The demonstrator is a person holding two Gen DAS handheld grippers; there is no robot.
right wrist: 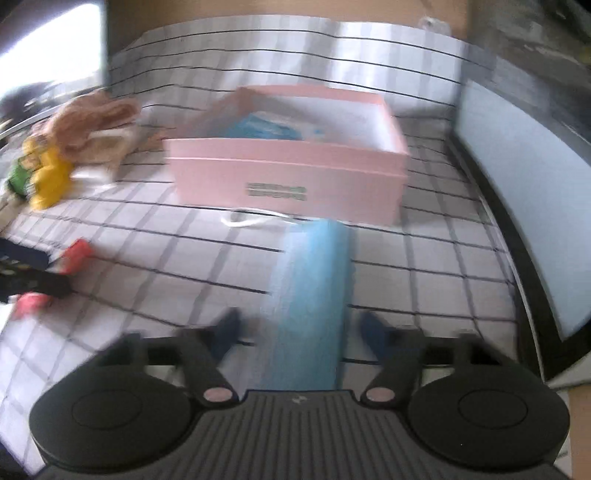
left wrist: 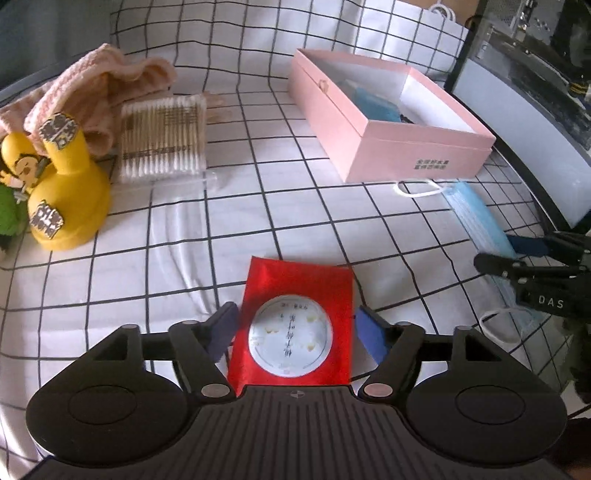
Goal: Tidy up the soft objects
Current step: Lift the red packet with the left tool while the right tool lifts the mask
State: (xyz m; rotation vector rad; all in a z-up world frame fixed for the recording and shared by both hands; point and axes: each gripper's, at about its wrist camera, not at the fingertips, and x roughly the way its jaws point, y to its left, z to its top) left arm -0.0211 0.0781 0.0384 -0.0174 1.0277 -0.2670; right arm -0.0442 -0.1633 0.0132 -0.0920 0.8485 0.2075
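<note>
A red packet with a round white window (left wrist: 293,325) lies on the checked cloth between the fingers of my open left gripper (left wrist: 295,328); the pads stand beside its edges. A blue face mask (right wrist: 312,306) lies flat in front of the pink box (right wrist: 288,177), between the open fingers of my right gripper (right wrist: 301,328). The mask (left wrist: 476,218) and the right gripper (left wrist: 517,254) also show at the right of the left wrist view. The pink box (left wrist: 413,155) is open, with blue items inside. The right wrist view is blurred.
A pink towel (left wrist: 92,88), a pack of cotton swabs (left wrist: 162,140) and a yellow gourd toy (left wrist: 62,192) sit at the far left. A dark cabinet with a white panel (left wrist: 517,122) borders the right side. A white bag (left wrist: 424,29) stands behind the box.
</note>
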